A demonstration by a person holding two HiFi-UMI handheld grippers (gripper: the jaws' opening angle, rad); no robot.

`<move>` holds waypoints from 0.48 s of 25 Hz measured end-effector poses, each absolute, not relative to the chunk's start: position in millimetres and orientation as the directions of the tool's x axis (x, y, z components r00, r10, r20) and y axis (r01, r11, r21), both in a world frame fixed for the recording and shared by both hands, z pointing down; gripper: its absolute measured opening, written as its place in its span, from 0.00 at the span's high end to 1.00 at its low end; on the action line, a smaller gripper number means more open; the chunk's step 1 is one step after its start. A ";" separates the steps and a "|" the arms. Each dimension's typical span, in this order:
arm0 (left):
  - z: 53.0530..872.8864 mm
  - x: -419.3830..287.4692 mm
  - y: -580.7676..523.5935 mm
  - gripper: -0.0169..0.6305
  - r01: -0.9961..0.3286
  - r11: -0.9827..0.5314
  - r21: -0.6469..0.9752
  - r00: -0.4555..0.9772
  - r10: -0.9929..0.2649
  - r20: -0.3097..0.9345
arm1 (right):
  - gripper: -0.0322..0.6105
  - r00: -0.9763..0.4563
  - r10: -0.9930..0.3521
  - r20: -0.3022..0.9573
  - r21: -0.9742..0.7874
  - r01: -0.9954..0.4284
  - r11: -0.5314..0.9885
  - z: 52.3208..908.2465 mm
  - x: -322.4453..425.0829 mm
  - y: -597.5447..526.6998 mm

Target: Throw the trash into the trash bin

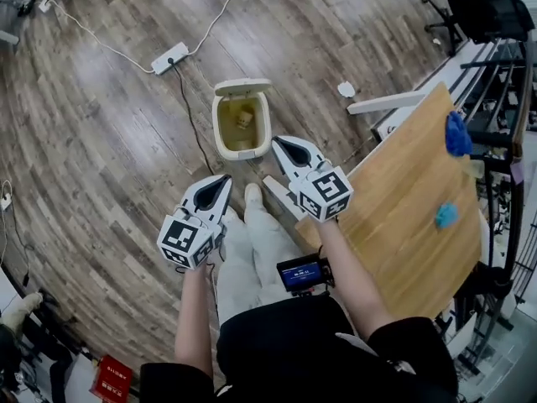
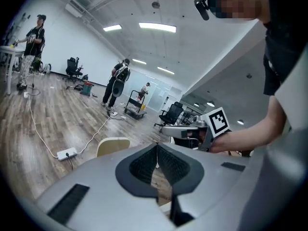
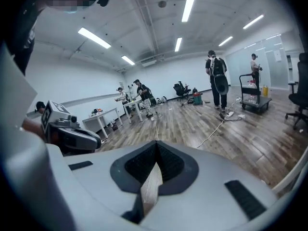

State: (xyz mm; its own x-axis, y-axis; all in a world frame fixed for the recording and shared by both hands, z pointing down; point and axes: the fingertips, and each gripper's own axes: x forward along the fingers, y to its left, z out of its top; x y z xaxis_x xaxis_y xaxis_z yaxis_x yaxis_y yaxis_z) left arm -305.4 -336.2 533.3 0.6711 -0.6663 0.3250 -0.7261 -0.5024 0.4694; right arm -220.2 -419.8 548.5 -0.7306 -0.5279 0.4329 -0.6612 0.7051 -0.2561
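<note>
The cream trash bin [image 1: 220, 138] stands open on the wood floor, its lid [image 1: 242, 86] tipped back. A small brownish piece of trash [image 1: 243, 120] lies inside it. My left gripper [image 1: 226, 178] hovers below and left of the bin, jaws shut with nothing between them. My right gripper [image 1: 277, 141] is raised just right of the bin, also shut and empty. In the left gripper view my left gripper [image 2: 157, 146] shows its pads pressed together, with the bin lid [image 2: 112, 146] beyond. In the right gripper view my right gripper [image 3: 157, 144] is closed too.
A wooden table [image 1: 419, 200] at the right carries two blue things [image 1: 457, 133] [image 1: 446, 215]. A power strip [image 1: 169, 58] with cables lies on the floor beyond the bin. A small white object [image 1: 346, 89] sits near the table. People [image 3: 216, 81] stand far off.
</note>
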 end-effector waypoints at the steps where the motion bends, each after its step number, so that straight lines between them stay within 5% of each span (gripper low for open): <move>1: 515.4 -306.1 -331.4 0.96 -0.729 -0.509 0.457 0.668 -0.675 0.313 | 0.95 -0.735 -0.535 0.416 -0.241 -0.657 0.714 526.8 -216.1 -410.5; 12: 342.7 -297.8 -267.1 0.96 -0.723 -0.631 0.281 0.680 -0.721 0.130 | 0.95 -0.837 -0.532 0.131 -0.051 -0.541 0.839 297.8 -222.9 -328.7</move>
